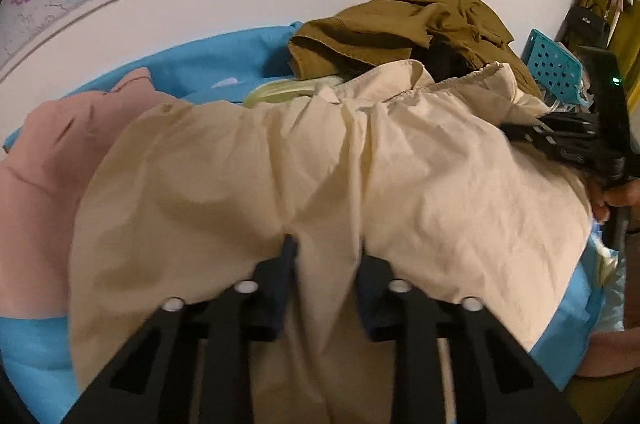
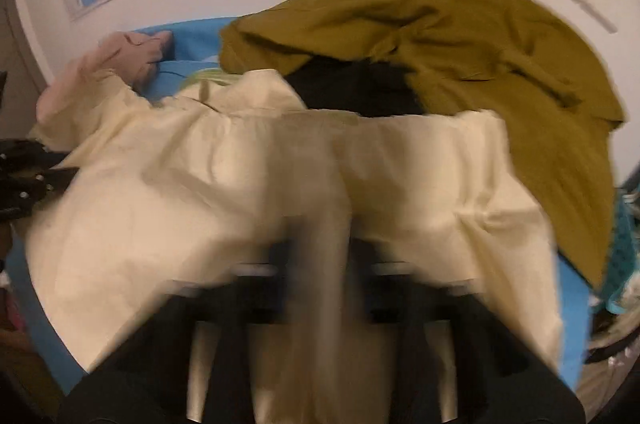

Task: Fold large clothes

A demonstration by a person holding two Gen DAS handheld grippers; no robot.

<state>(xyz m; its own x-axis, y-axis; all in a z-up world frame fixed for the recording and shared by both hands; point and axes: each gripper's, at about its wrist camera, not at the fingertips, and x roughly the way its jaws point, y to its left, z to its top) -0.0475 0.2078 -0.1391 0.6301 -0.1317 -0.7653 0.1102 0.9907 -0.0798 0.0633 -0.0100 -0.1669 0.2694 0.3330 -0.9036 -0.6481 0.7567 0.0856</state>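
both grippers pinching wrinkled cream trousers
left gripper and right gripper are each clamping a cotton fold; crumpled olive garment is lying behind.

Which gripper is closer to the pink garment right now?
Left. The left gripper grips the cream garment right beside the pink garment at that end. The right gripper grips the cream cloth at the opposite end, by the olive garment.
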